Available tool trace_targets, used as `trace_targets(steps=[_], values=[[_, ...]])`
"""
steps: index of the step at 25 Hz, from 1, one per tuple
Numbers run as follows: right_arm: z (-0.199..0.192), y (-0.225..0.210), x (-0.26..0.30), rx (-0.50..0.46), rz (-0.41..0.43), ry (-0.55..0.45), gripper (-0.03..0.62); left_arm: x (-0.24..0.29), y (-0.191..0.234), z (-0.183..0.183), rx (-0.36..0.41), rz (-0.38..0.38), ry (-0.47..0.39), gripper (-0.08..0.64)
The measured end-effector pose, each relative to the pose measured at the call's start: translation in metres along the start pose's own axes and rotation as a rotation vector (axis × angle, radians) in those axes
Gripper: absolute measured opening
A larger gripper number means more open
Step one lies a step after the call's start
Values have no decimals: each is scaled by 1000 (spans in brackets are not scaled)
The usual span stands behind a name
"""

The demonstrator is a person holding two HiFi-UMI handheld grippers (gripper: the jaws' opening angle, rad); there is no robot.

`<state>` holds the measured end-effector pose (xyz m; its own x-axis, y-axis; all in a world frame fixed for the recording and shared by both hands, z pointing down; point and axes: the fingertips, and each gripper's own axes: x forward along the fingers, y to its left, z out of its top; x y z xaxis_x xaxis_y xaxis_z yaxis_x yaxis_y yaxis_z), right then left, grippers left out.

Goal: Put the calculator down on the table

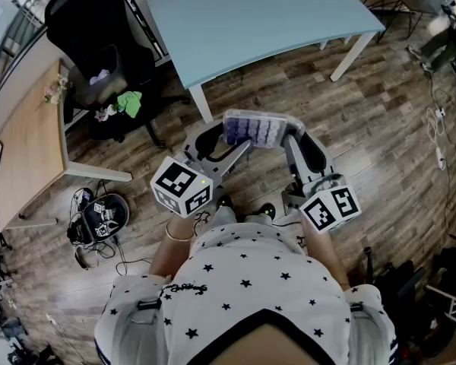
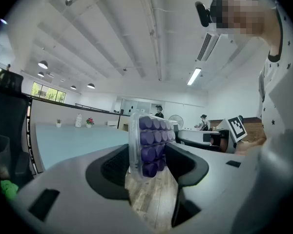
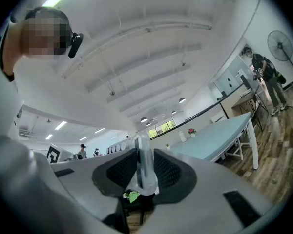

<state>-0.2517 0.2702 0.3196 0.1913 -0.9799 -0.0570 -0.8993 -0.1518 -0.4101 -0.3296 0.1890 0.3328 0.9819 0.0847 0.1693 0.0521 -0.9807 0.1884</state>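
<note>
The calculator (image 1: 260,128) is a clear case with rows of purple keys, held in the air above the wood floor between both grippers. My left gripper (image 1: 229,144) is shut on its left end. My right gripper (image 1: 291,137) is shut on its right end. In the left gripper view the calculator (image 2: 149,145) stands upright between the pads of the left gripper (image 2: 149,167), keys facing right. Seen edge-on in the right gripper view, the calculator (image 3: 144,162) is clamped in the right gripper (image 3: 145,172). The light blue table (image 1: 258,14) lies just ahead, beyond the calculator.
A black office chair (image 1: 99,59) with small items on it stands at the left of the table. A wooden desk (image 1: 26,150) runs along the left edge. A black headset and cables (image 1: 99,219) lie on the floor. More cables (image 1: 439,135) are at the right.
</note>
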Motion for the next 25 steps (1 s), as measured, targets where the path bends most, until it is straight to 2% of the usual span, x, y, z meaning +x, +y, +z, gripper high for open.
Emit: trace_targets(steps=[19,25], values=[[16,-36,-35,53,41,-27,103,31,-42,1,45,48,16,241],[25,-55,-53,62,31,-39,103,51,-61,2,54,33,21,241]])
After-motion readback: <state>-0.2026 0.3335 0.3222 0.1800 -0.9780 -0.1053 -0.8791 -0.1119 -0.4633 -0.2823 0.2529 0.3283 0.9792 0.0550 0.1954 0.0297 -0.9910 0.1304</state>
